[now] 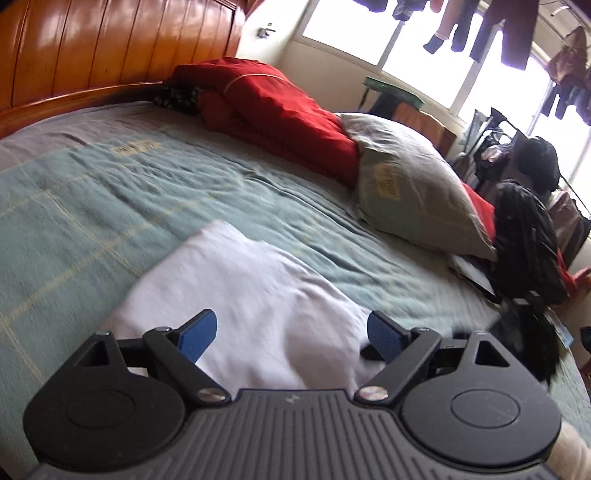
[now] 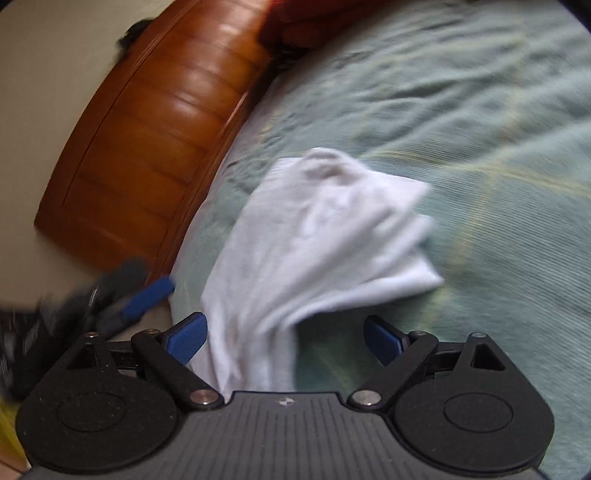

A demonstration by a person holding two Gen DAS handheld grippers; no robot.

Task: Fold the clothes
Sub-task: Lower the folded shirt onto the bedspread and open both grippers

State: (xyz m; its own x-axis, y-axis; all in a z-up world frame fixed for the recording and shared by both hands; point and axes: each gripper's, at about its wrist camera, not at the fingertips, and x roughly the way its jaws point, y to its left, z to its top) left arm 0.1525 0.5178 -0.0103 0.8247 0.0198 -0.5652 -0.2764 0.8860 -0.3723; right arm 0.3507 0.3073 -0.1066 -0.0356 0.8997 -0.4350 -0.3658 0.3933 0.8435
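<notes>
left wrist view: left tongs [image 1: 291, 334] spread wide, blue pads [image 1: 197, 334] clear of any cloth, nothing gripped. below and between them, a folded white garment [image 1: 236, 291] lying flat on the green bedspread [image 1: 92, 206], near the bed's near edge. farther along the bed, a red quilt [image 1: 273, 110] bunched toward the headboard [image 1: 110, 48], with a grey pillow [image 1: 410, 184] leaning against it at the far side edge. beyond the pillow, a black bag [image 1: 524, 236] at the bed's corner. clothes hanging [image 1: 509, 33] before bright windows. picture slightly blurred.

right wrist view: right tongs [image 2: 284, 341] also released, pads well apart; the white garment [image 2: 317, 229] running up between them from the bottom of the frame, its lower fold just beside the left-hand pad [image 2: 184, 339], contact too blurred to tell, not pinched. garment folded in layers, lying on the green bedspread [image 2: 461, 110] close to the side edge of the bed, near the wooden headboard [image 2: 155, 133]. at lower left, past the bed's edge, the left tongs [image 2: 136, 295] seen smeared, one blue pad showing. red quilt [image 2: 295, 22] at the top by the headboard.
</notes>
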